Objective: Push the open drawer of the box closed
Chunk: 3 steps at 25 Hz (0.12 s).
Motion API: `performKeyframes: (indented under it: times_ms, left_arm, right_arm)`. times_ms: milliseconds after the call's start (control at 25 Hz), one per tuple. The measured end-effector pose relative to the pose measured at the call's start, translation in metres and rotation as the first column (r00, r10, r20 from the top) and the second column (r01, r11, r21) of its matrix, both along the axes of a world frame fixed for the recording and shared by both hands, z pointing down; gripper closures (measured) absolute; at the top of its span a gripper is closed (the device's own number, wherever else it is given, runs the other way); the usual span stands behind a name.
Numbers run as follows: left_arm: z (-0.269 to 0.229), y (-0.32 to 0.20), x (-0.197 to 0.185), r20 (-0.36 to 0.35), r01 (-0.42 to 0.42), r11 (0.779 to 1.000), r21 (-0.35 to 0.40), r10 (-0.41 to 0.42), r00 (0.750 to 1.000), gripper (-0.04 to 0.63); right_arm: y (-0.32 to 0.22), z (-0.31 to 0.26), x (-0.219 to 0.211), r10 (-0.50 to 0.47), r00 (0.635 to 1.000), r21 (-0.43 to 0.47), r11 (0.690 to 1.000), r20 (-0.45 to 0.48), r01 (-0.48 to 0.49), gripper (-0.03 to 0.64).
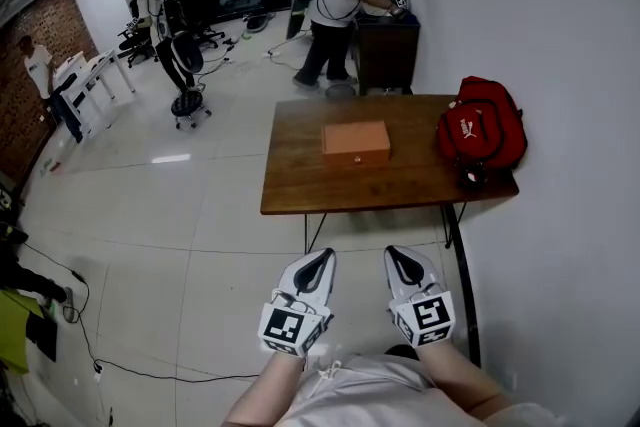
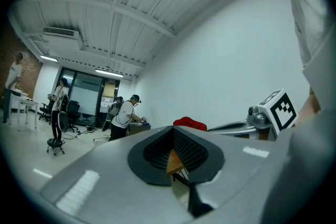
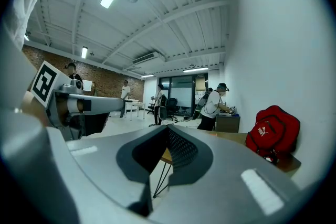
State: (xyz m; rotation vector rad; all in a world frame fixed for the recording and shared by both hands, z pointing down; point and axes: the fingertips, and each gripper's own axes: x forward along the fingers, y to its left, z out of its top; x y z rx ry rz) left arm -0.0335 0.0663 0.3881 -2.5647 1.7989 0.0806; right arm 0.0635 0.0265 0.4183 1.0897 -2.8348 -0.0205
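Note:
The tan box (image 1: 355, 142) sits in the middle of the brown wooden table (image 1: 300, 185), its front face towards me; at this distance I cannot make out how far its drawer stands out. Both grippers hang low and close to my body, well short of the table's near edge. In the head view my left gripper (image 1: 321, 257) and right gripper (image 1: 396, 255) are side by side with jaws together and nothing held. The left gripper (image 2: 174, 135) looks past its jaws at a sliver of the table edge. The right gripper (image 3: 168, 131) points the same way.
A red backpack (image 1: 481, 130) lies on the table's right end against the white wall (image 1: 560, 35). Two people stand at a dark cabinet (image 1: 386, 50) beyond the table. Office chairs (image 1: 188, 65) and white desks are far left. A cable (image 1: 90, 335) runs over the floor.

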Motion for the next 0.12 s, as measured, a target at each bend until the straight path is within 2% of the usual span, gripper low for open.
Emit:
performKeyframes:
  times_ms: [120]
  left_arm:
    - [0.0009,-0.0015,-0.0019,-0.003,0.001,1.000,-0.004,-0.001,1.000,0.591]
  right_arm:
    - [-0.0026,0.0004,0.0023,0.007,1.000,-0.002,1.000,-0.002,-0.007,0.611]
